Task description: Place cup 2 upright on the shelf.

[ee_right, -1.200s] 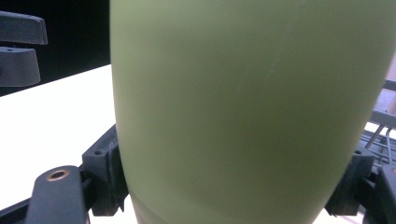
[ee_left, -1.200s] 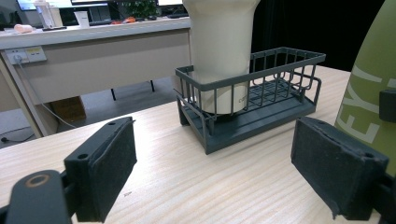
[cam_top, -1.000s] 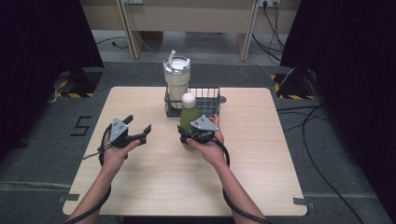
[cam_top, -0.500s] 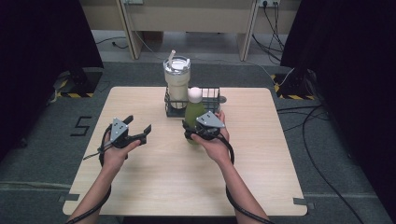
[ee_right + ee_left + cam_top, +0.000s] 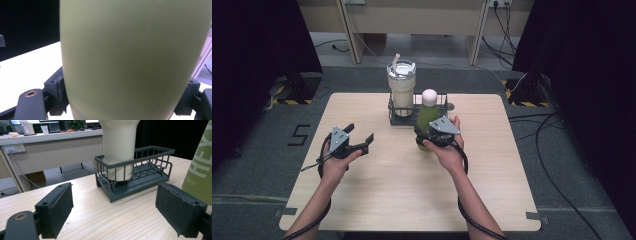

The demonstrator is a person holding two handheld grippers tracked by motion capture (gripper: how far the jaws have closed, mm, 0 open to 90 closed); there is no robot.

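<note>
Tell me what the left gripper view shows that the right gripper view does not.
Left gripper view: a wire basket with a cup standing in it, beyond the open left gripper. Right gripper view: the right gripper shut on the bottle, seen very close. Both: the bottle and the table.

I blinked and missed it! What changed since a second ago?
The right gripper, shut on the green bottle, lifted it toward the basket's empty side. The left gripper, open, and the cup in the basket stayed put.
</note>
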